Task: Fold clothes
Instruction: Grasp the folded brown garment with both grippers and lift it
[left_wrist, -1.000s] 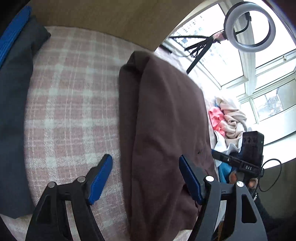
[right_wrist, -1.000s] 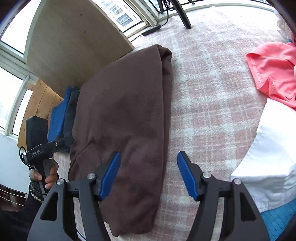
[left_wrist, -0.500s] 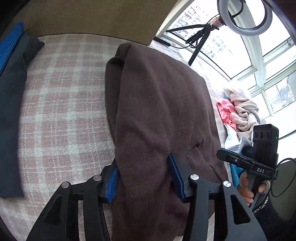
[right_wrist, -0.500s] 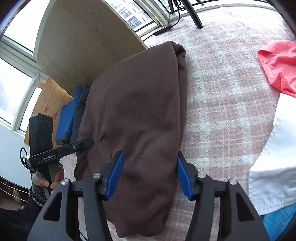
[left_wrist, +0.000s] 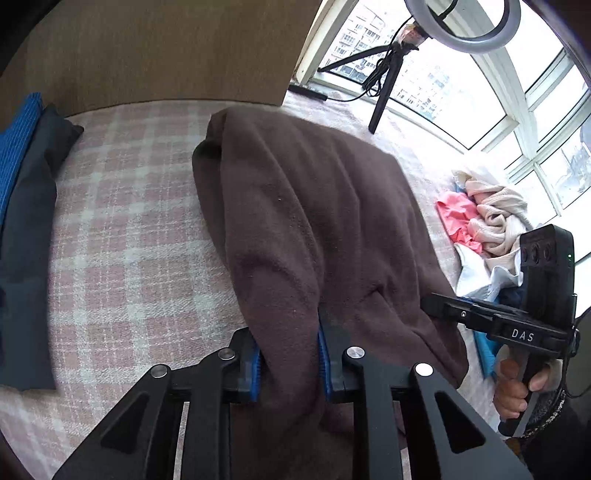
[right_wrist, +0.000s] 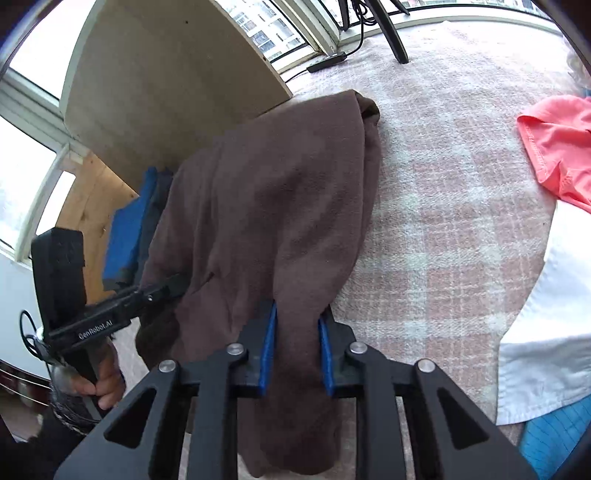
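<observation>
A brown fleece garment (left_wrist: 314, 229) lies lengthwise, folded in a long strip, on the pink plaid blanket (left_wrist: 122, 236). My left gripper (left_wrist: 289, 363) is shut on its near left edge, with cloth bunched between the blue pads. In the right wrist view the same brown garment (right_wrist: 280, 206) runs away from me, and my right gripper (right_wrist: 297, 350) is shut on its near right edge. The near end of the garment is lifted off the blanket (right_wrist: 443, 229) while its far end rests on it. Each view shows the other gripper held by a hand.
Folded dark and blue clothes (left_wrist: 26, 221) lie at the left. A heap of pink, beige and white clothes (left_wrist: 484, 221) sits at the right; a pink top (right_wrist: 557, 147) and white cloth (right_wrist: 546, 332) show there too. A ring light tripod (left_wrist: 384, 92) stands by the windows beside a wooden board (left_wrist: 155, 51).
Both grippers moved in over the near end of the brown garment and went from open to shut on it. The near end has risen off the blanket.
</observation>
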